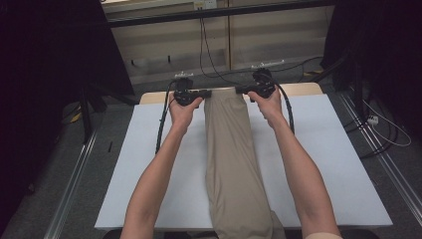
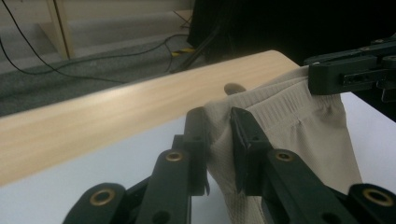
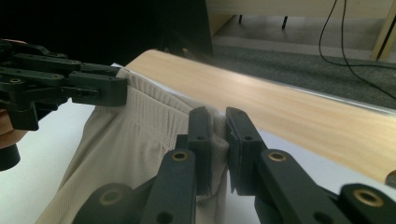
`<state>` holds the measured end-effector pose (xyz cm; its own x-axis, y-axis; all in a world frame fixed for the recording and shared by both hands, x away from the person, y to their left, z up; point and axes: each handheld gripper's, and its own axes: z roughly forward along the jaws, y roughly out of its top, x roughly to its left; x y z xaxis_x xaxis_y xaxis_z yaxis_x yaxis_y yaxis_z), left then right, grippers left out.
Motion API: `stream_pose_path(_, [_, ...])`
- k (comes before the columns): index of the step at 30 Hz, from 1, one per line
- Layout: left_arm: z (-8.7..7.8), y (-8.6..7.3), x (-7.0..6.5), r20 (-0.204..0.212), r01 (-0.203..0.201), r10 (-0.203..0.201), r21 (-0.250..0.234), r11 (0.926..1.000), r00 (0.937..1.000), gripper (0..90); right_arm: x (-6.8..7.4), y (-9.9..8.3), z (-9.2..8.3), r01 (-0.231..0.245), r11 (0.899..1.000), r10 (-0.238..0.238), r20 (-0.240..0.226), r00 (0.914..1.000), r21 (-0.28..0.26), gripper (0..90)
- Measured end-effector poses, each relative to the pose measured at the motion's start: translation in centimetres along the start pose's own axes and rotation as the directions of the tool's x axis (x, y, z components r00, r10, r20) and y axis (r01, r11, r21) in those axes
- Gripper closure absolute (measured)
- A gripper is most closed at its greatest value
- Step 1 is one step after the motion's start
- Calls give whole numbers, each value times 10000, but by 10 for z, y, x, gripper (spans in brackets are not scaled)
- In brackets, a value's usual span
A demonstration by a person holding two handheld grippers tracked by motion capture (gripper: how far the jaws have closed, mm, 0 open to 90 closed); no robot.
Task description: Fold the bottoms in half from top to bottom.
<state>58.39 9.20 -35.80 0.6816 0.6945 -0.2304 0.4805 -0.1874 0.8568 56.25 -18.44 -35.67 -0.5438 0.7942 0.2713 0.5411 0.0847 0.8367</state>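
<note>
High view: a beige pair of trousers (image 1: 231, 159), folded lengthwise into one long strip, runs down the middle of the white counter (image 1: 149, 169) from the far edge to the near one, where its end hangs over. The left gripper (image 1: 208, 93) holds the left corner of the waistband at the far end, and the right gripper (image 1: 240, 90) holds the right corner, both hands lifted side by side at the far end of the counter with the waistband stretched between them.

Left gripper view: its two black fingers (image 2: 247, 140) are clenched on a bunched fold of the ribbed waistband, cloth pinched tight between them. The other gripper bites the opposite corner at upper right. A pale wooden board (image 2: 116, 112) edges the counter behind.

Right gripper view: its fingers (image 3: 240, 140) likewise grasp a fold of the waistband, the mesh-textured fabric (image 3: 121, 154) draping away to the left.
</note>
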Motion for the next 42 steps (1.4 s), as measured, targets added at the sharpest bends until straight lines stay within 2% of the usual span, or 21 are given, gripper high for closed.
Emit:
stream_pose_path(8, [-7,40,-8,-101,-447,443,-441,9980,9990,774,-3,31,-16,99,9986,-89,190,9998,-517,812])
stream_pose_path(9, [-9,44,-10,-36,-388,387,-586,9975,9992,774,-2,40,-23,119,9971,-107,159,9998,-751,813])
stream_pose_path(10, [-11,47,-12,22,-369,372,-740,9966,9993,774,-2,40,-23,119,9971,-107,159,9998,-751,813])
stream_pose_path(11, [-13,49,-15,-3,-539,540,-734,9958,9985,774,-2,43,-26,166,9963,-151,179,9997,-843,813])
stream_pose_path(13, [-15,48,-21,97,-866,875,-663,9940,9961,774,-2,44,-31,152,9962,-140,150,9998,-852,814])
stream_pose_path(15, [-18,43,-25,173,-1067,1076,-504,9930,9940,774,0,36,-34,133,9974,-126,98,9999,-710,816])
stream_pose_path(19, [-28,32,-29,485,-938,959,-440,9946,9942,774,6,26,-40,15,9974,-23,-112,9999,-725,820])
stream_pose_path(21, [-35,24,-33,635,-918,948,-484,9946,9935,776,13,16,-49,-83,9976,50,-471,9989,-691,823])
stream_pose_path(22, [-39,19,-36,698,-948,979,-460,9944,9927,776,13,16,-49,-83,9976,50,-471,9989,-691,823])
stream_pose_path(23, [-42,14,-39,769,-914,951,-502,9945,9925,777,17,8,-56,-59,9979,10,-754,9972,-639,825])
stream_pose_path(25, [-50,7,-44,1069,-934,986,-523,9943,9894,777,18,3,-58,-126,9980,69,-914,9958,-622,825])
stream_pose_path(28, [-66,-5,-55,1616,-1122,1212,-637,9916,9794,777,25,-15,-72,-217,9979,122,-1500,9886,-616,826])
stream_pose_path(29, [-66,-5,-55,1616,-1122,1212,-637,9916,9794,777,25,-15,-72,-217,9979,122,-1500,9886,-616,826])
stream_pose_path(31, [-73,-11,-62,1817,-1188,1296,-692,9905,9748,776,33,-24,-86,-170,9978,52,-1783,9840,-644,826])
stream_pose_path(33, [-82,-15,-72,2007,-1312,1432,-721,9887,9691,775,37,-27,-92,-93,9977,-29,-1802,9836,-669,826])
stream_pose_path(36, [-97,-19,-88,2286,-1679,1844,-898,9817,9559,773,47,-34,-112,82,9973,-226,-1974,9801,-736,826])
stream_pose_path(38, [-106,-21,-101,2293,-1954,2108,-883,9767,9502,772,56,-38,-126,241,9967,-396,-2051,9779,-776,826])
stream_pose_path(39, [-116,-24,-113,2512,-2201,2397,-1038,9699,9378,772,64,-42,-140,373,9965,-520,-2043,9775,-752,827])
stream_pose_path(40, [-116,-24,-113,2512,-2201,2397,-1038,9699,9378,772,64,-42,-140,373,9965,-520,-2043,9775,-752,827])
stream_pose_path(41, [-124,-29,-122,2673,-2314,2513,-1040,9673,9303,772,71,-48,-152,462,9956,-629,-2147,9747,-820,826])
stream_pose_path(42, [-124,-29,-122,2673,-2314,2513,-1040,9673,9303,773,71,-48,-152,462,9956,-629,-2147,9747,-820,826])
